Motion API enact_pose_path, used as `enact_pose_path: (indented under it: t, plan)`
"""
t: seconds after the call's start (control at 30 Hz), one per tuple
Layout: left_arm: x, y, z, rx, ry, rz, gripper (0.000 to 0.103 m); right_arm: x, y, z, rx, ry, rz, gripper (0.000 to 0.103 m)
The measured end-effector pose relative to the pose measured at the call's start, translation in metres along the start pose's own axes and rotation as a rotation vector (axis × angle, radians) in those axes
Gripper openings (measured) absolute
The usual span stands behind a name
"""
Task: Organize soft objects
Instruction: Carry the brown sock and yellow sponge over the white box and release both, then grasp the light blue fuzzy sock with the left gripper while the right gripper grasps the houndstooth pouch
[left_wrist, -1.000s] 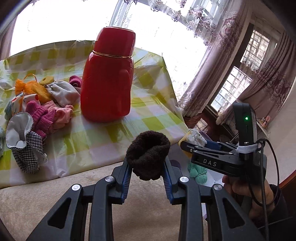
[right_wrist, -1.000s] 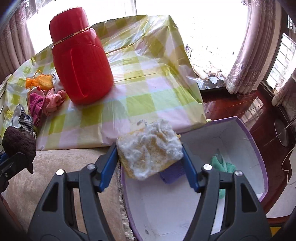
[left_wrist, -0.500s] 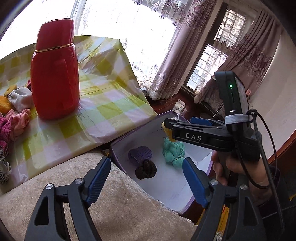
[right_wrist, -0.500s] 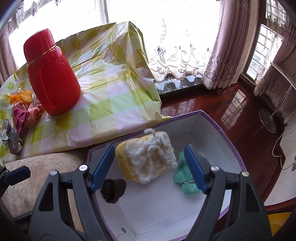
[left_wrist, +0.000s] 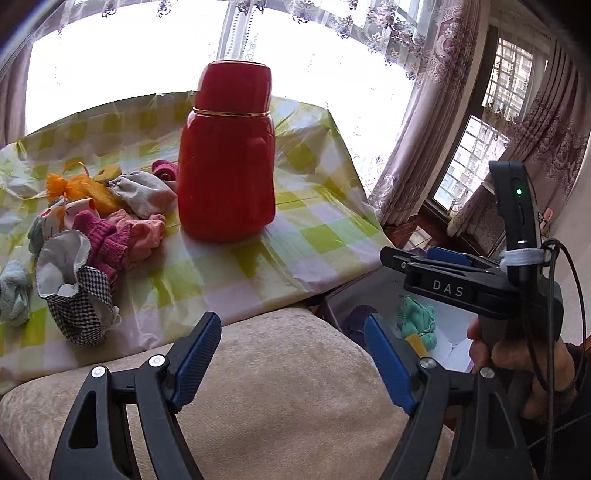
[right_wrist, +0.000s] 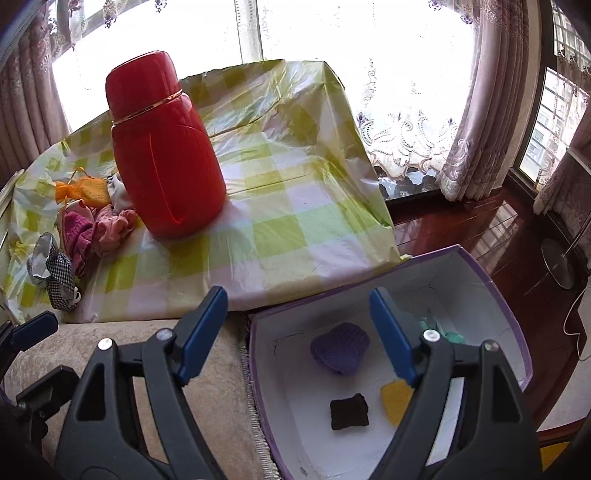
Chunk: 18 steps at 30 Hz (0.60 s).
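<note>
A white box with a purple rim sits low beside the table and holds a purple knit piece, a dark brown sock, a yellow sponge and a green knit piece. My right gripper is open and empty above the box's left edge. My left gripper is open and empty over the beige cushion. A pile of soft things lies on the checked tablecloth, left of the red flask.
The table edge overhangs the cushion and box. A checked pouch lies at the pile's near end. The hand-held right gripper crosses the left wrist view at right. Dark wooden floor and curtains lie beyond.
Both grippers opened. The brown sock dropped from the left one into the box, then the yellow sponge dropped from the right one. The left gripper swung back toward the table.
</note>
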<state>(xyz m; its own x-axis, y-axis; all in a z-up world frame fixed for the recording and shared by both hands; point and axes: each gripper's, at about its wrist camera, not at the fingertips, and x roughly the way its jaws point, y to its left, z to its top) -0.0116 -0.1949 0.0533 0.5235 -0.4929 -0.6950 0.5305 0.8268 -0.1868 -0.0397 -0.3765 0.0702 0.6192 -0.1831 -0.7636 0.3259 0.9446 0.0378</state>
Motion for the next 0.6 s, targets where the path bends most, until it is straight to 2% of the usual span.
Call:
enact_pose_path:
  t: [0.17, 0.33, 0.47, 0.6]
  plan:
    - [-0.024, 0.060, -0.003, -0.108, -0.055, 0.138, 0.081, 0.002, 0.053, 0.008, -0.066, -0.006, 0.091, 0.081]
    - [-0.050, 0.133, -0.010, -0.278, -0.109, 0.270, 0.080, 0.009, 0.110, 0.014, -0.141, 0.010, 0.190, 0.081]
    - [-0.063, 0.185, -0.016, -0.397, -0.116, 0.373, 0.080, 0.020, 0.151, 0.009, -0.186, 0.043, 0.242, 0.081]
    - [-0.069, 0.226, -0.015, -0.457, -0.127, 0.441, 0.080, 0.031, 0.192, 0.002, -0.245, 0.080, 0.311, 0.081]
